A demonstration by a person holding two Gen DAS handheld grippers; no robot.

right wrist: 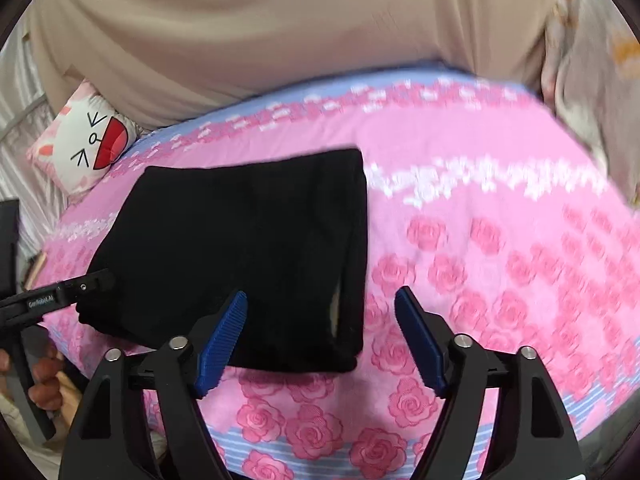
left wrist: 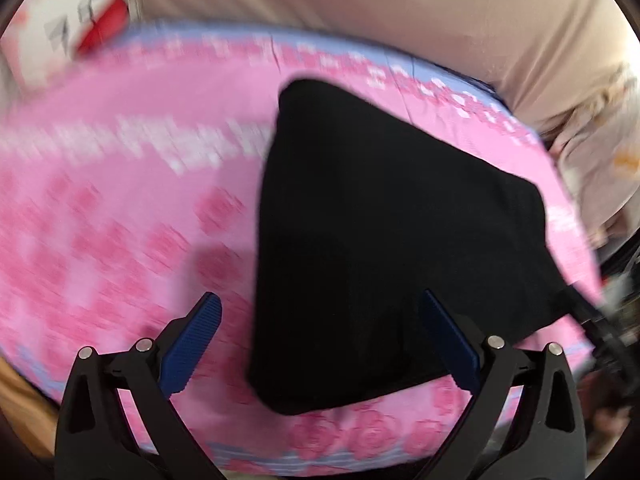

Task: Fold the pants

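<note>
Beside folded pants (right wrist: 248,248), a cat pillow (right wrist: 86,140) rests.

I see black pants (right wrist: 248,248) on a pink rose-print sheet (right wrist: 500,280) with blue striped border; my pads (right wrist: 222,340) are blue, pillow (right wrist: 86,140) white-and-red.

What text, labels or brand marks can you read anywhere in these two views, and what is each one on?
"GenRobot.AI", as best it reads, small white print on the left gripper at the edge of the right wrist view.
Cat pillow: a drawn face only, no letters.
Same pillow in the left wrist view: dark marks, too blurred to read.
Black pants and pink rose bedsheet: no text visible.
</note>
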